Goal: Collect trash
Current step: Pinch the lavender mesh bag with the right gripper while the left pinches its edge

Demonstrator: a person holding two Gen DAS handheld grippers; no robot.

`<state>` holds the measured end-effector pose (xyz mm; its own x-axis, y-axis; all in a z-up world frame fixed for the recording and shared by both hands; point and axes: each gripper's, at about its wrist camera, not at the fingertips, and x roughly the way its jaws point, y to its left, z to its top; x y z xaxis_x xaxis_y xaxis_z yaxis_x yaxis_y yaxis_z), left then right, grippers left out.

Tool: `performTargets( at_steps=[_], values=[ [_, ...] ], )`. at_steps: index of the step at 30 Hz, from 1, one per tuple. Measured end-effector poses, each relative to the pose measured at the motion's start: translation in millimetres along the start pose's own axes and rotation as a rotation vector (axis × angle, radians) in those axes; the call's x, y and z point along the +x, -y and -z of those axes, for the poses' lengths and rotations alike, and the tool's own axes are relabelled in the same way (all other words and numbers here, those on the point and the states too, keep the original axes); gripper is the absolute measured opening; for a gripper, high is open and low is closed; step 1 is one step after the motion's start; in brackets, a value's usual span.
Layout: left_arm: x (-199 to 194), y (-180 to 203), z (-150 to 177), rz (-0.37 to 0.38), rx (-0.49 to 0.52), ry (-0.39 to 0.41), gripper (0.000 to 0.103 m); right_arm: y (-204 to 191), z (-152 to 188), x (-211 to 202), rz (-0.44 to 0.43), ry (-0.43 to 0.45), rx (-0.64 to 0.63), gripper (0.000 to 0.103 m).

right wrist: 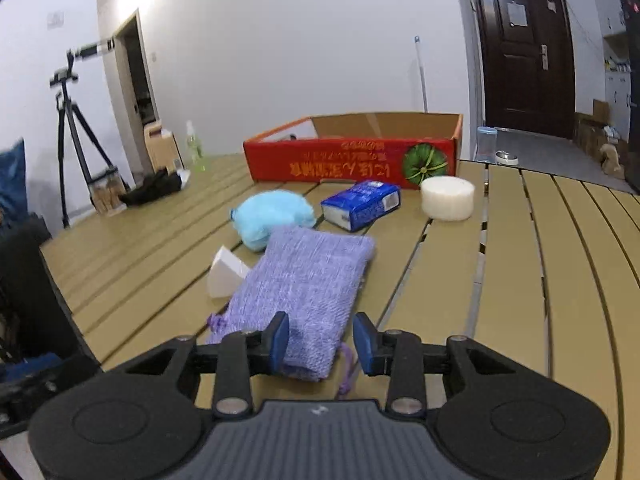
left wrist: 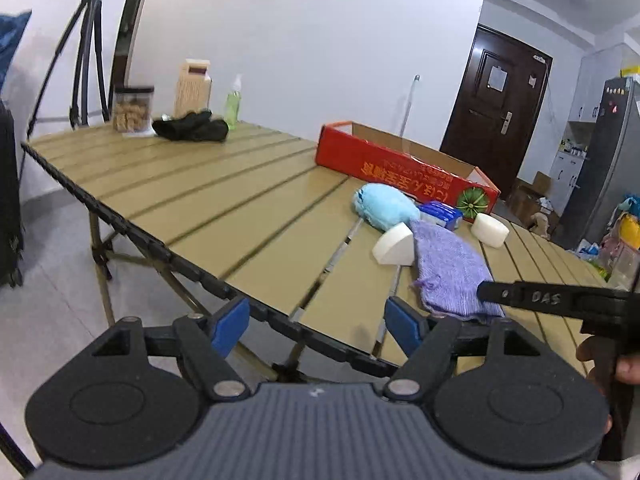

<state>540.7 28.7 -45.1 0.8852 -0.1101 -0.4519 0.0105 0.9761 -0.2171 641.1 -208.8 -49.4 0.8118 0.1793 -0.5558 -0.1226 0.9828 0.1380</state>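
1. A tan slatted folding worktop (right wrist: 520, 280) carries everything.
2. Near side: purple knitted pouch (right wrist: 308, 284), white foam wedge (right wrist: 224, 276), light blue plush toy (right wrist: 272, 216).
3. Middle: blue tissue pack (right wrist: 360, 204), white foam cylinder (right wrist: 447, 198), open red cardboard box (right wrist: 348, 160).
4. Far end: black cloth (left wrist: 192, 127), green spray bottle (left wrist: 233, 104), snack jar (left wrist: 132, 110).

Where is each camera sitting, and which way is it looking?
Left wrist: sits on the left gripper, open, over the slatted tan table's edge; faces the far wall; a fingertip and the right gripper's black finger show at right.
Right wrist: sits on the right gripper, low over the table, facing the open red cardboard box; its blue pads straddle the purple knitted pouch.
Both share: box, pouch, fluffy light-blue toy, white round block.
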Motion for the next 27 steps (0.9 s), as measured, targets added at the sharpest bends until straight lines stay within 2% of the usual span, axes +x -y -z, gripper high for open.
performTargets(
  at_steps=[3,6,10,14,18,22,25,26,27],
  values=[
    [-2,-4,0,0.002,0.008,0.012,0.079,-3,6,2,0.016,-0.016,-0.054,0.015],
    [-3,-7,-1,0.014,-0.007,-0.005,0.079,-4,12,-15,0.005,-0.037,-0.145,0.011],
    [-7,-1,1,0.065,0.021,-0.007,0.080,10,21,-56,-0.109,-0.099,-0.237,0.010],
    [-5,12,3,0.148,0.029,-0.030,0.085,29,29,-90,-0.204,-0.076,-0.265,0.011],
    [4,28,6,0.220,-0.001,-0.055,0.086,40,37,-92,-0.217,-0.096,-0.283,0.011],
    [33,50,-12,0.265,-0.029,-0.076,0.086,48,42,-88,-0.251,-0.116,-0.301,0.011],
    [70,75,-25,0.303,0.029,-0.197,0.085,49,42,-92,-0.259,-0.115,-0.318,0.011],
    [85,83,-28,0.315,0.048,-0.256,0.079,47,42,-93,-0.264,-0.114,-0.333,0.011],
    [95,87,-30,0.345,0.032,-0.288,0.066,47,41,-93,-0.269,-0.113,-0.342,0.011]
  ],
)
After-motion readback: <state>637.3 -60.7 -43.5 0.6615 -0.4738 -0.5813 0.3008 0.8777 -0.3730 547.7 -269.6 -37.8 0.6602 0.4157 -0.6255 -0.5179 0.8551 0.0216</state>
